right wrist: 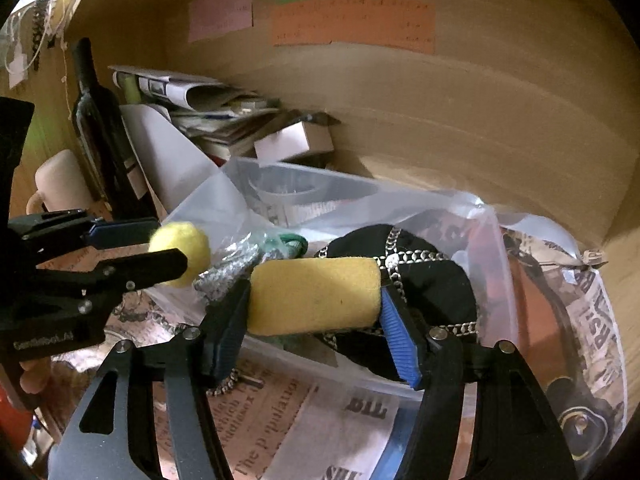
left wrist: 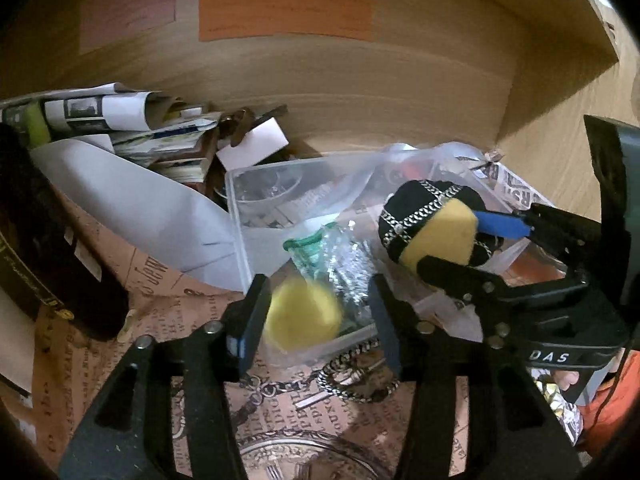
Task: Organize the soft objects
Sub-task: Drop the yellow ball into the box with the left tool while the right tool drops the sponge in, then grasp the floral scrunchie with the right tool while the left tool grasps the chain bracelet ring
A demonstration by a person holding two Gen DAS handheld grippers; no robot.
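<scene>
Left wrist view
Left claw [left wrist: 320, 312]: fingers spread apart at 6 o'clock; a blurred yellow ball [left wrist: 305, 312] lies between them, near the left finger and clear of the right; contact cannot be told.
Clear plastic box [left wrist: 240, 216]: at centre, on the newspaper-covered surface [left wrist: 160, 280], holding a clear bag [left wrist: 352, 184] and a silver mesh pouch [left wrist: 344, 256].
Right claw [left wrist: 460, 246]: enters from 3 o'clock, clamped on a yellow sponge [left wrist: 446, 236].
Black chained pouch [left wrist: 420, 204]: just behind the sponge, touching it.
Metal chain [left wrist: 352, 376]: coiled on the surface at 6 o'clock, in front of the box.
Paper pile [left wrist: 152, 132]: at 10 o'clock, against the wooden back wall [left wrist: 360, 80].

Right wrist view
Right claw [right wrist: 314, 304]: grasping the yellow sponge [right wrist: 314, 296] at both ends, above the box's near rim [right wrist: 320, 364].
Black chained pouch [right wrist: 424, 272]: behind the sponge, toward 3 o'clock.
Left claw [right wrist: 160, 240]: enters from 9 o'clock; the yellow ball [right wrist: 180, 250] sits at its fingertips, blurred.
Dark bottle [right wrist: 100, 120]: upright at 10 o'clock, beside a pale mug [right wrist: 60, 184].
Coloured notes [right wrist: 352, 24]: on the wall at 12 o'clock.
</scene>
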